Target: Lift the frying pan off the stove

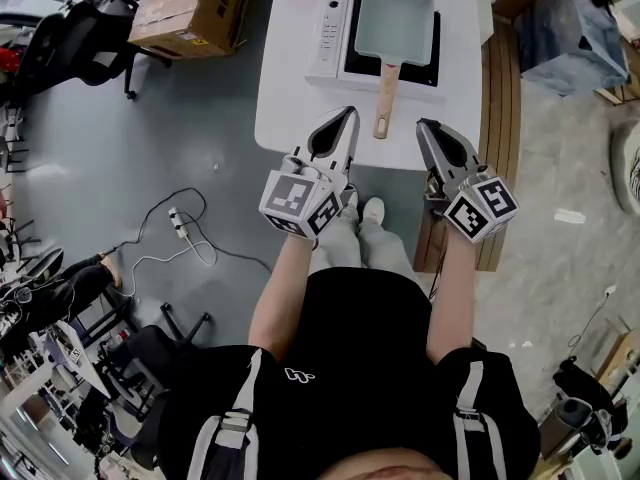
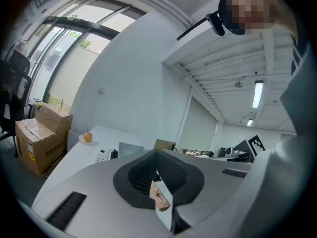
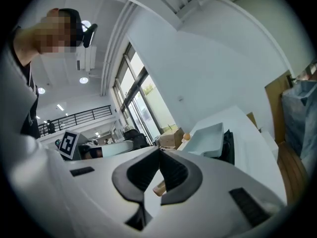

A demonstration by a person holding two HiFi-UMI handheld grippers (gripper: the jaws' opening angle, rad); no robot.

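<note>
Your left tongs [image 1: 348,118] are pressed fully together with nothing caught between them. Your right tongs [image 1: 426,126] are closed the same way and just as empty. You hold both over the near part of the white tabletop [image 1: 290,98], tips pointing away from you toward the stove [image 1: 330,28].

The frying pan [image 1: 395,18], a pale rectangular one, sits on the stove's dark cooking plate at the far side of the tabletop. Its wooden handle [image 1: 384,103] reaches back toward you past the stove's front edge and out over the tabletop. The end of the handle lies between your two tongs, the left tongs just to its left and the right tongs just to its right, and neither touches it. In each gripper view the closed tips meet in a point, with the end of the handle showing beyond and below them.

In the left gripper view a small orange round thing [image 2: 88,137] rests on a saucer at the far corner of the tabletop, beyond the stove. A cardboard box [image 1: 190,8] stands on the floor off to your left, and a power strip [image 1: 178,224] with a white cable lies on the grey floor nearer to you
</note>
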